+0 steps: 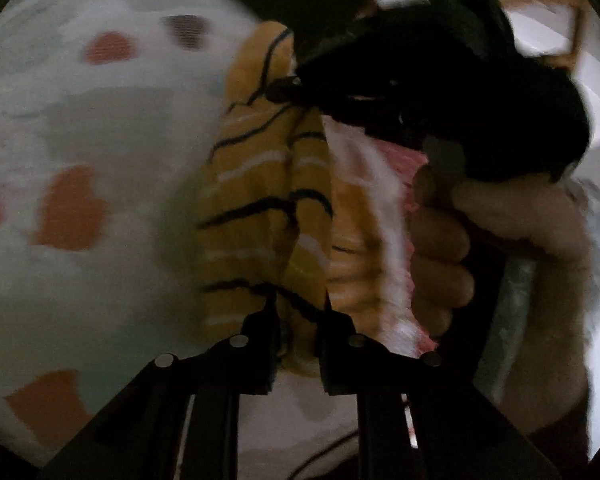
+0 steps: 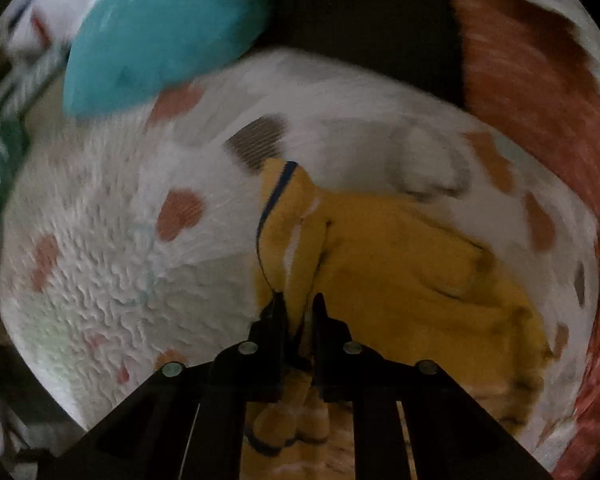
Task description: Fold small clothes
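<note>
My left gripper (image 1: 298, 312) was clamped on a bunched fold of the yellow striped garment (image 1: 260, 184), the cloth pinched between both pads and hanging in soft ridges beyond them. My right gripper (image 2: 298, 312) was closed the same way on another edge of the yellow striped garment (image 2: 380, 248), near its dark-trimmed hem. From the left wrist view I could see the right gripper (image 1: 288, 86) farther out, its tips biting the upper edge of the cloth, with the hand (image 1: 460, 248) wrapped round its handle.

The piece felt like a light, limp knit to judge by how it draped and creased: no stiffness, nothing fragile, and little chance of slipping once pinched. It would sag wherever unsupported, so I judged hems and corners the right places to hold, keeping the edge taut between both grips.

Beyond it lay the white bedspread (image 2: 100, 264) with orange and brown blotches; the garment trailed down toward its middle. A teal cushion (image 2: 160, 40) sat at the far edge.
</note>
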Demonstrator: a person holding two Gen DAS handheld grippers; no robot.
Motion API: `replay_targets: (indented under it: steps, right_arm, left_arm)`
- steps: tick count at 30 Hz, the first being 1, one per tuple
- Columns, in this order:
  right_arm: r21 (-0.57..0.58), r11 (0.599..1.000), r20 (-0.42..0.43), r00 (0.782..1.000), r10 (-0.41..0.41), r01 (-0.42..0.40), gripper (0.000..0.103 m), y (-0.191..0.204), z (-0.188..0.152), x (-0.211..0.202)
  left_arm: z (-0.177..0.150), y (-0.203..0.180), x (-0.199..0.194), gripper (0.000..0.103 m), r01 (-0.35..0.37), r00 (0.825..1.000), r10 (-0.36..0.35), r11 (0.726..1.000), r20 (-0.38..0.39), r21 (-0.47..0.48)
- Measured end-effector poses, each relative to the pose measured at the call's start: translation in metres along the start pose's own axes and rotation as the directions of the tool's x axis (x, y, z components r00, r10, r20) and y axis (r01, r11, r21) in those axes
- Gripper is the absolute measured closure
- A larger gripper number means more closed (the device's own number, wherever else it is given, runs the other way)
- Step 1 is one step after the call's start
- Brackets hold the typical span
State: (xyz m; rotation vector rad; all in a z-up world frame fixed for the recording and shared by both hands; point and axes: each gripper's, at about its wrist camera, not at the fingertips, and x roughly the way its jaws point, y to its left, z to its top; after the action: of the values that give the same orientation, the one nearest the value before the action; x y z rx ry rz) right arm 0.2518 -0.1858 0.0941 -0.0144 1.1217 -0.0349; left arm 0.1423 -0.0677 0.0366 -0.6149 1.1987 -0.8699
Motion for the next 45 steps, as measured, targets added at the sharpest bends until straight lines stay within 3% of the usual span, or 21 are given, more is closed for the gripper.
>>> replay_targets:
  steps: [2,4,8,13,17,19,23,26,29,30,31,35,40,42,43,45]
  right_arm:
    - [0.074,0.997,0.037,0.999,-0.010,0.007,0.093,-0.046,-0.012,-0.023]
    - [0.180,0.984,0.033,0.999,-0.026,0.019,0.093,-0.108,-0.032,-0.031]
    - [0.316,0.946,-0.018,0.997,-0.076,0.078,0.093,-0.192,-0.074,-0.018]
    - [0.419,0.904,-0.050,0.997,-0.064,0.080,0.092,-0.243,-0.117,0.009]
    - [0.471,0.882,0.012,1.000,-0.023,0.015,0.086,-0.254,-0.125,0.004]
    - [0.485,0.874,0.043,0.998,-0.050,0.023,0.082,-0.253,-0.127,-0.010]
    - [0.456,0.890,0.117,0.992,-0.056,-0.004,0.056,-0.242,-0.135,-0.041]
    - [0.441,0.897,0.121,0.992,-0.030,-0.027,0.050,-0.233,-0.143,-0.043]
    - [0.416,0.908,0.071,0.994,-0.083,0.046,0.053,-0.226,-0.144,-0.027]
    - [0.413,0.910,0.057,0.997,-0.047,0.020,0.065,-0.225,-0.140,-0.019]
    - [0.414,0.910,0.047,0.999,-0.021,-0.001,0.097,-0.224,-0.136,-0.011]
    - [0.425,0.904,0.046,0.996,-0.083,0.056,0.097,-0.234,-0.120,0.000]
    - [0.364,0.915,-0.049,0.984,-0.170,0.176,0.096,-0.236,-0.105,0.021]
    - [0.372,0.914,-0.029,0.986,-0.164,0.162,0.092,-0.236,-0.103,0.012]
    - [0.404,0.904,0.005,0.988,-0.157,0.142,0.087,-0.239,-0.105,0.002]
    - [0.491,0.866,0.080,0.984,-0.156,0.098,0.061,-0.250,-0.118,-0.017]
  left_arm:
    - [-0.005,-0.014,0.008,0.086,0.088,0.995,-0.087,0.996,-0.046,0.025]
    - [-0.009,-0.021,0.015,0.086,0.114,0.991,-0.111,0.992,-0.072,0.045]
    - [-0.009,-0.019,0.030,0.086,0.060,0.993,-0.053,0.997,-0.108,0.057]
    - [0.002,-0.007,0.048,0.086,0.015,0.990,-0.016,1.000,-0.140,-0.009]
    - [0.002,-0.004,0.057,0.086,-0.070,0.987,0.074,0.997,-0.141,0.031]
    - [0.001,-0.003,0.059,0.086,-0.106,0.984,0.113,0.993,-0.140,0.058]
    - [0.000,-0.001,0.063,0.086,-0.140,0.978,0.151,0.987,-0.147,0.078]
    - [0.000,0.002,0.061,0.081,-0.130,0.978,0.138,0.990,-0.157,0.057]
    - [0.000,0.008,0.057,0.080,-0.125,0.979,0.129,0.992,-0.160,0.034]
    - [0.000,0.008,0.057,0.080,-0.128,0.978,0.132,0.991,-0.160,0.034]
    - [0.000,0.009,0.056,0.080,-0.133,0.978,0.137,0.990,-0.158,0.035]
    - [0.001,0.010,0.057,0.080,-0.156,0.974,0.161,0.987,-0.157,0.048]
    - [0.001,0.006,0.063,0.080,-0.165,0.971,0.173,0.985,-0.167,0.058]
    - [-0.001,0.005,0.066,0.080,-0.177,0.966,0.188,0.981,-0.177,0.076]
    - [-0.002,0.004,0.066,0.079,-0.181,0.965,0.193,0.980,-0.180,0.083]
    - [-0.002,0.003,0.066,0.077,-0.183,0.964,0.197,0.979,-0.178,0.088]
